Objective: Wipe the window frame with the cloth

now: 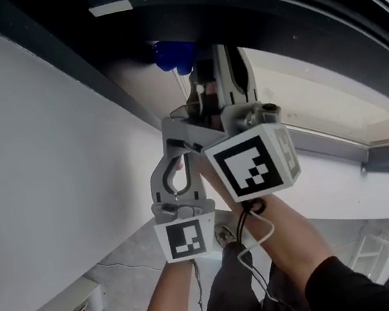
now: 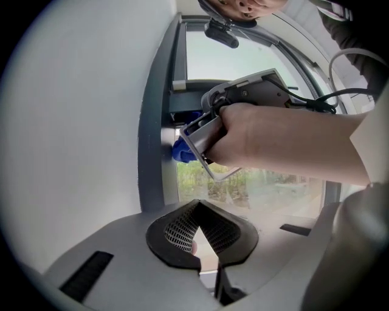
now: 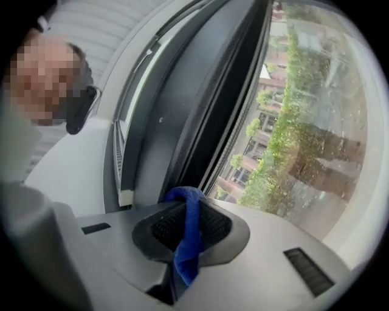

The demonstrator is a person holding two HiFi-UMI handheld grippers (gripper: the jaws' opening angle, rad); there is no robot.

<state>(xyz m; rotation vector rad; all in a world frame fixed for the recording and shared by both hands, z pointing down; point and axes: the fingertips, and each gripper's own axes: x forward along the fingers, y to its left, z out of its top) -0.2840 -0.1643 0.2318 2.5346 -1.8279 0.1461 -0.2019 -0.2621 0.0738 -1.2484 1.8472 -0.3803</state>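
Grips blue cloth (image 3: pixel 187 243) in right tool (image 3: pixel 189 203), jaws clamped on a fold, with a short tail trailing back toward the camera. Bunches up at the tips (small blue wad) and sits against the frame (image 3: pixel 182 109), on the dark upright just beside the glass (image 3: pixel 304 121). Trees and buildings outside, blurred.

From left gripper view: same cloth (image 2: pixel 182 150) touching the lighter grey strip of the frame (image 2: pixel 152 152), about halfway up. Right tool right behind it, handle wrapped by the right hand (image 2: pixel 255 136), black cable running off to the right.

Left tool (image 2: pixel 199 209) closed, tips together, nothing between the pads (only a thin wedge of light further back). Aimed up at the frame from below the right tool, well apart from the cloth. Not touching frame or glass as far as can be told.

From head view: cloth (image 1: pixel 173 54) tucked up in the dark recess of the frame (image 1: pixel 92 65) near the top, right tool reaching up to it, marker cube facing the camera. Left tool lower and just beside it on the left, near the white wall (image 1: pixel 37 176). Both forearms coming in from the bottom edge, dark sleeves at the elbows, thin white cable (image 1: pixel 260 234) looping under the right cube. Floor far below, red patch at bottom left, too small to make out.
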